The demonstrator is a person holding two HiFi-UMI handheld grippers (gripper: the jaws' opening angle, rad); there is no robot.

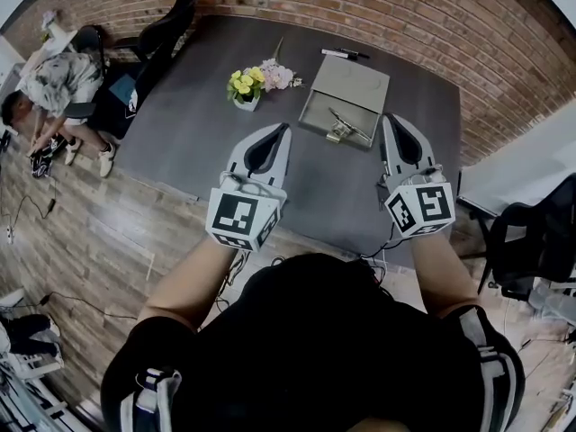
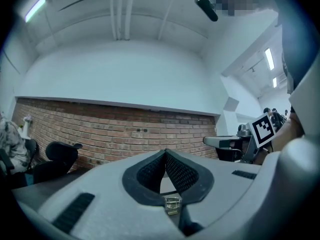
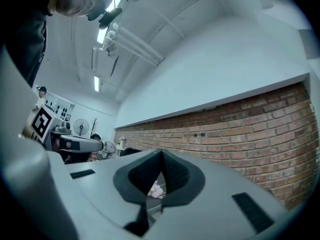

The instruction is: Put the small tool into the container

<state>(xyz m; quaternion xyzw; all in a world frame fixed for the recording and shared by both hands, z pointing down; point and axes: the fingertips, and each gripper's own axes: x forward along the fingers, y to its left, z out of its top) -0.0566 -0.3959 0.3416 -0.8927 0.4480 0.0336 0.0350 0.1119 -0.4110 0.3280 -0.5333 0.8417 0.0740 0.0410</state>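
Tool lies on container — left hand-held gripper, right hand-held gripper closed (both empty).

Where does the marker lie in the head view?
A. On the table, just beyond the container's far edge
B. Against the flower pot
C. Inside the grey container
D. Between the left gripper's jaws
A: the marker lies on the bare table just past the far edge of the container, outside it.
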